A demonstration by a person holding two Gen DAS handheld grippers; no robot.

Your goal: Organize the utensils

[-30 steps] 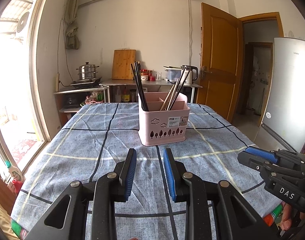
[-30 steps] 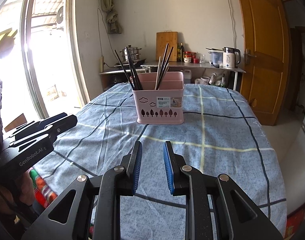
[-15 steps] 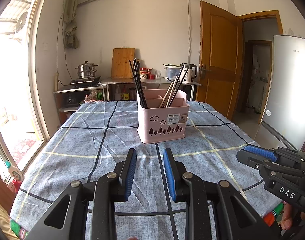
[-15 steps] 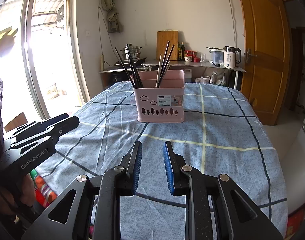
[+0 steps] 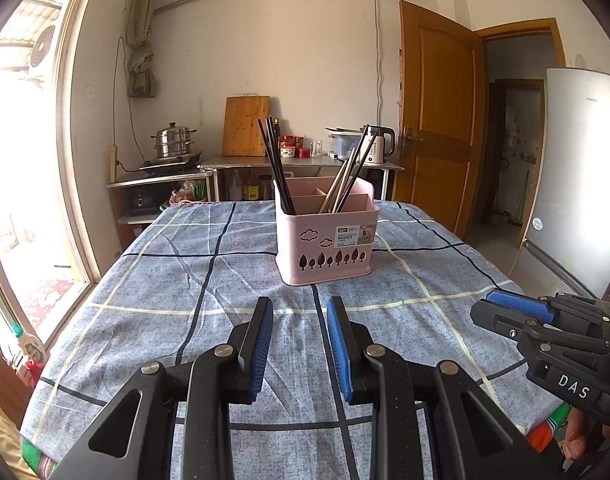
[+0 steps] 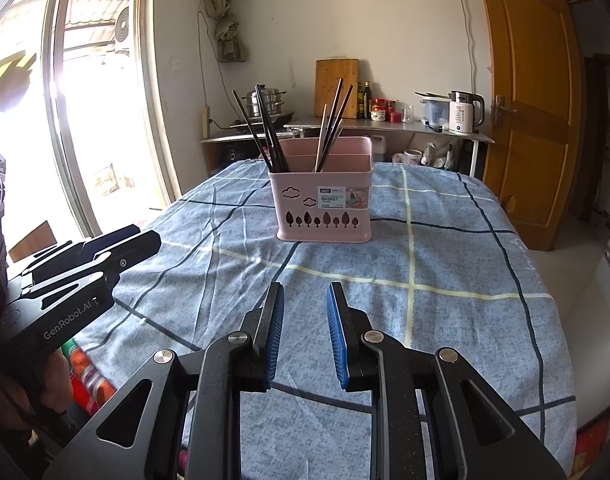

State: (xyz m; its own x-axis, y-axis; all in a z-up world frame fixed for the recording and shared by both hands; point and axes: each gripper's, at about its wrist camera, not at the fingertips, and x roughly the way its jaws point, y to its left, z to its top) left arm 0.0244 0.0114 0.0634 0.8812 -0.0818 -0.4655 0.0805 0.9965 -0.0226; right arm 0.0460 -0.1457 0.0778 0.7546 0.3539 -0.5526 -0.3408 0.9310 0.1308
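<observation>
Your left gripper (image 5: 299, 344) and right gripper (image 6: 305, 334) are matte speckled black, with ribbed blue pads (image 5: 263, 344) and round silver screws (image 5: 224, 351). White lettering reads "DAS" on the right one, "GenRobot.AI" on the left. Your fingers (image 5: 577, 438) seem bare, though they're barely visible.

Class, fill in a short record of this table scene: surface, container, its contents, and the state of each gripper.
surface: blue checked tablecloth
container: pink basket, upright, standing apart from both grippers
contents: dark chopsticks in its left part; mixed light and dark chopsticks in its right part
left gripper: open, empty
right gripper: open, empty
</observation>
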